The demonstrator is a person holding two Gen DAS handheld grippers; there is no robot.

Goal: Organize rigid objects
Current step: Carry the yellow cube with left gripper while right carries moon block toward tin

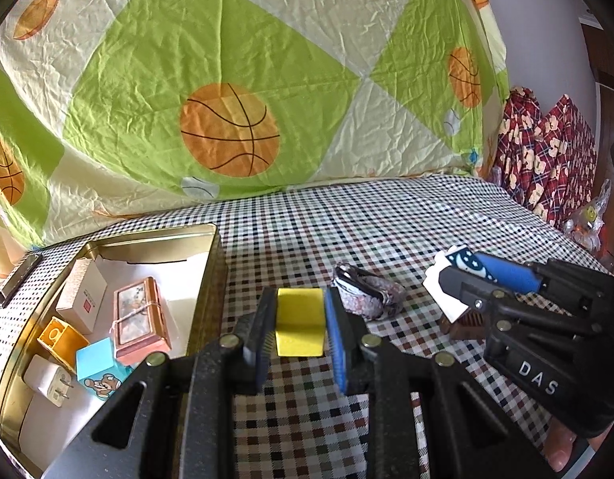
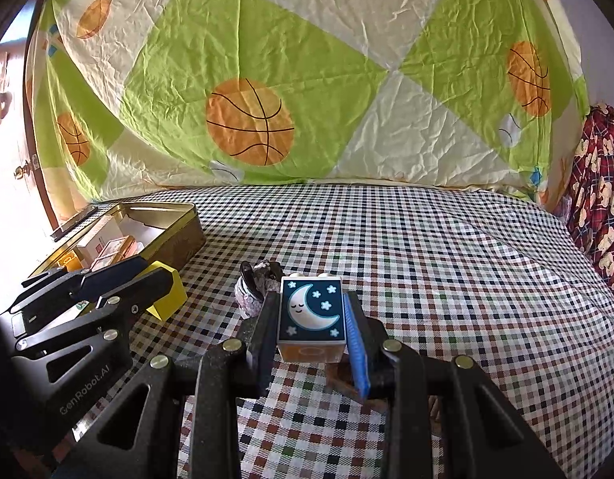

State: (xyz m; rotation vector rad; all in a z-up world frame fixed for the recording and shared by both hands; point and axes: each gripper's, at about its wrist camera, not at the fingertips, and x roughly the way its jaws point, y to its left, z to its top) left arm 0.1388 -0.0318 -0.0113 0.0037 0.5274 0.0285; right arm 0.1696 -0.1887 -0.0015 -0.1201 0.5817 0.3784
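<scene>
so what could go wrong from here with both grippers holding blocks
The gold tin is already crowded, so the yellow block in the left gripper may knock the light blue cube or land on the rim. The right gripper pinches the moon block only by its sides, so it may slip. The grippers sit close and could collide.

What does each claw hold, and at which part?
Left claw: yellow block, gripped by its two sides. Right claw: moon block, also by its sides.

One gold tin [image 1: 211,279] at the checked bed's left edge holds six small items. Outside it: one yellow block [image 1: 300,327], one moon block [image 2: 310,311], one patterned pouch [image 1: 368,289].
</scene>
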